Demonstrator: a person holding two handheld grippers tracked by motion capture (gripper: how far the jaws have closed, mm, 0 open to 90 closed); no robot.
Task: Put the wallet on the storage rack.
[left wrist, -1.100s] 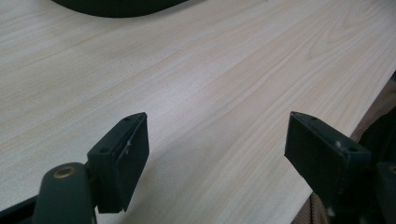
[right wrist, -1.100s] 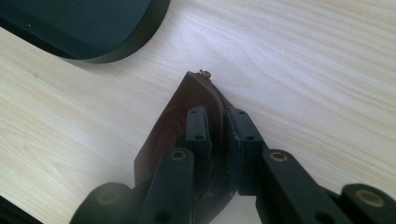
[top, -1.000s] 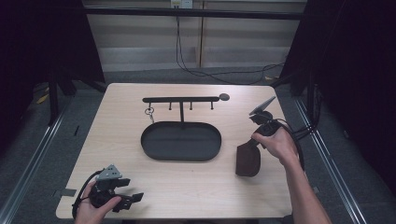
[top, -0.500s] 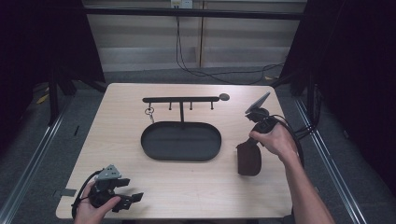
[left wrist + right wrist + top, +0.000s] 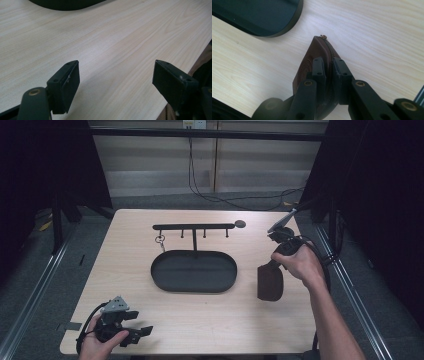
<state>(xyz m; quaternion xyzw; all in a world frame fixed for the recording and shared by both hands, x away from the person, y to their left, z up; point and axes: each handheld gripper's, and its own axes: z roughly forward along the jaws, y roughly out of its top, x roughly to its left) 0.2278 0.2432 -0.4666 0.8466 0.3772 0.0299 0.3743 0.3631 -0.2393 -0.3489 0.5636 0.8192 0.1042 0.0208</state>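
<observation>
A dark brown zip pouch (image 5: 270, 282) hangs tilted at the table's right side, its lower end close to the wood. My right gripper (image 5: 274, 265) is shut on its upper edge. In the right gripper view both jaws pinch the pouch (image 5: 317, 52) along its zipper, and the right gripper (image 5: 329, 67) points down at the table. My left gripper (image 5: 141, 333) rests near the front left corner, held by a hand. In the left gripper view its fingers (image 5: 65, 82) stand wide apart over bare wood, the left gripper (image 5: 120, 83) holding nothing.
A black oval tray (image 5: 194, 271) lies mid-table, with a black hook rack (image 5: 194, 226) standing behind it and a key ring (image 5: 160, 239) hanging from its left hook. A small dark disc (image 5: 240, 224) sits by the rack's right end. Cables run along the right edge.
My right gripper has risen with the pouch, lifting its top edge off the table. The left gripper has stayed put.
</observation>
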